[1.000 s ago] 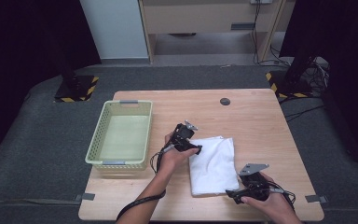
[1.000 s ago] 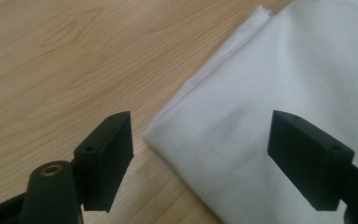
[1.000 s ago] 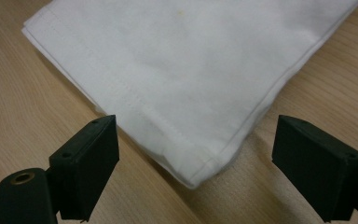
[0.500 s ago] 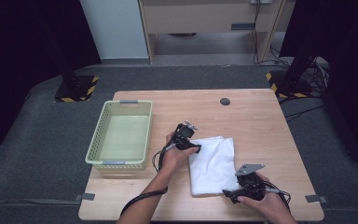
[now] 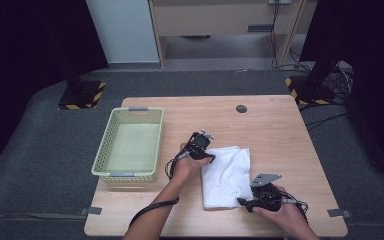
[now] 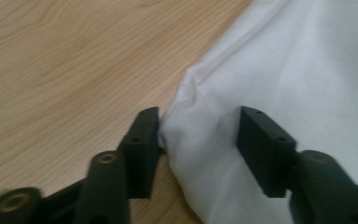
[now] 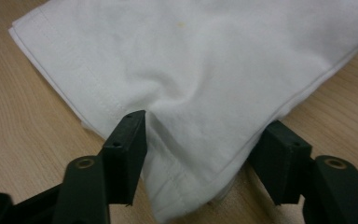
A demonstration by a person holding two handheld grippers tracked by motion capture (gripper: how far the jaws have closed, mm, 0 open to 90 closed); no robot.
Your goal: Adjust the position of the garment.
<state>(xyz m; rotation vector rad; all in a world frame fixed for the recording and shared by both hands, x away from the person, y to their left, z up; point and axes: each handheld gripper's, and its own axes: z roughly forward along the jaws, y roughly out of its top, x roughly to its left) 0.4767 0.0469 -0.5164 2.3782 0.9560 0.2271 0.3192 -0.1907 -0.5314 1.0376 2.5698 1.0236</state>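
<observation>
— While both claws have just been closing, left claw [image 5: 211,159] and right claw [image 5: 243,202] straddle corners of the white cloth [image 5: 226,176] on the bench [image 5: 280,140], not yet clamped.

— Then close fully — catch every layer before lifting.

A wooden table [image 5: 280,135] stands on grey carpet [image 5: 40,165], a pale cabinet [image 5: 220,20] beyond in darkness.

This looks like a lab or test room set up for recording. A lone wooden bench [image 5: 280,150] stands on grey carpet between black curtains, flanked by stand bases [image 5: 80,95] marked with yellow-and-black hazard tape (cables [image 5: 340,75] trail beside one). A plain pale cabinet [image 5: 220,20] stands behind.
</observation>
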